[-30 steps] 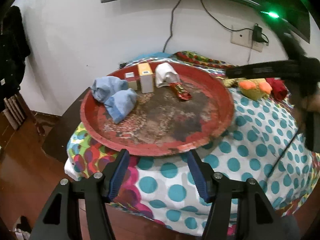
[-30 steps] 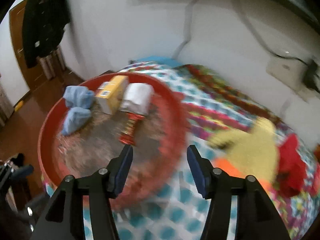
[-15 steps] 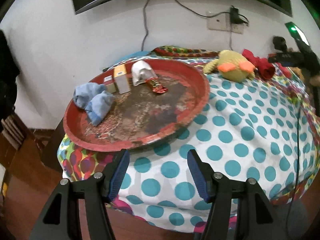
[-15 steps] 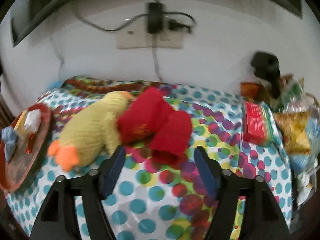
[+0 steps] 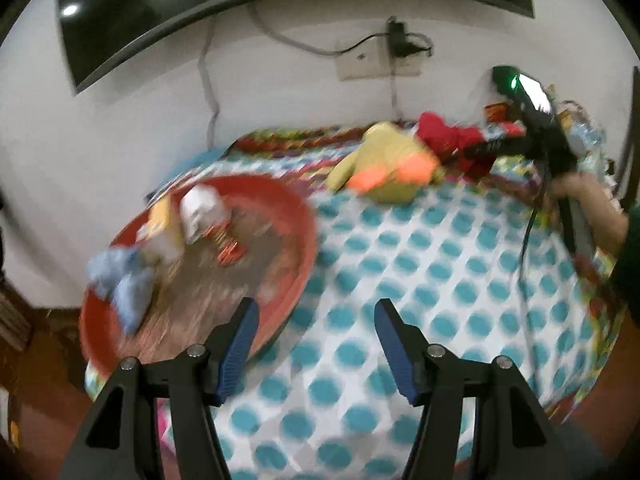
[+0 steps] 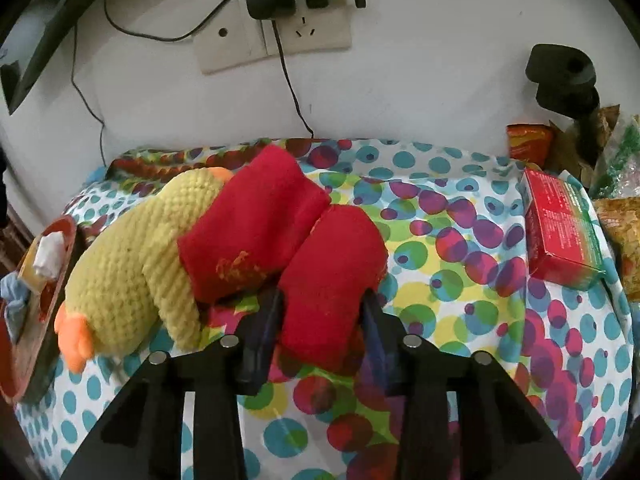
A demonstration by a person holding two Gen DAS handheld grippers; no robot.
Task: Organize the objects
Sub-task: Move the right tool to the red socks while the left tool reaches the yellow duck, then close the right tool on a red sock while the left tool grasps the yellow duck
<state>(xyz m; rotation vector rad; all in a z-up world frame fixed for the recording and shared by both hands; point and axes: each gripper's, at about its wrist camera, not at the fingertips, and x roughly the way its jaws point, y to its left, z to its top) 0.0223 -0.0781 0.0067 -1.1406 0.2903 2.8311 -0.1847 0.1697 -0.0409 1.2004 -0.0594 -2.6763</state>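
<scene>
R tool [image 6: 322,320] jaws just closed on near red sock [image 6: 332,280], pads pressing it. L tool [image 5: 316,340] open, empty. Risk: the 2nd sock [image 6: 252,236], touching it, drags along w/ lift.

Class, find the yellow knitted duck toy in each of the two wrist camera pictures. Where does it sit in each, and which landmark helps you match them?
Left wrist view: the yellow knitted duck toy lies upper centre-right, blurred, beyond the red tray.
Right wrist view: the duck lies left of centre, partly under a red sock.
Shared landmark: the wall socket plate above the table.
</scene>
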